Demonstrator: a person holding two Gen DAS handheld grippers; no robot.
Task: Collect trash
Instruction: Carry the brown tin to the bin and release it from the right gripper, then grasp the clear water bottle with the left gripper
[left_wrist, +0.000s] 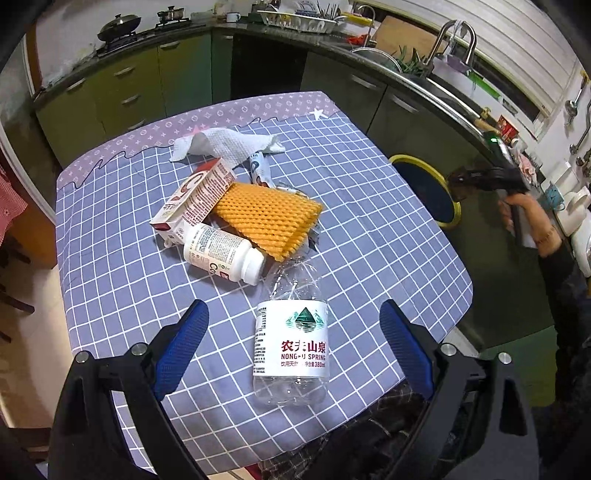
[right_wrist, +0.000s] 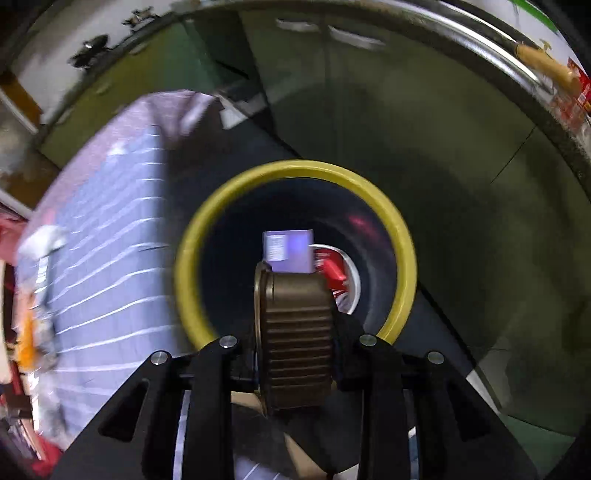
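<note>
My left gripper (left_wrist: 293, 325) is open above the near table edge, its blue fingers either side of an empty clear water bottle (left_wrist: 291, 341) lying on the checked cloth. Beyond it lie a white pill bottle (left_wrist: 223, 254), an orange foam net (left_wrist: 267, 218), a red-and-white carton (left_wrist: 194, 197), a crumpled paper towel (left_wrist: 229, 144) and a small wrapper (left_wrist: 258, 168). My right gripper (right_wrist: 295, 325) is shut on a brown ribbed plastic tray (right_wrist: 295, 332) and holds it over the yellow-rimmed bin (right_wrist: 295, 170). The bin (left_wrist: 428, 184) stands right of the table.
Inside the bin lie a pale box (right_wrist: 288, 251) and a red-and-white package (right_wrist: 332, 269). Green cabinets and a counter with a sink (left_wrist: 424, 74) run behind and to the right. The table (right_wrist: 103, 240) is left of the bin.
</note>
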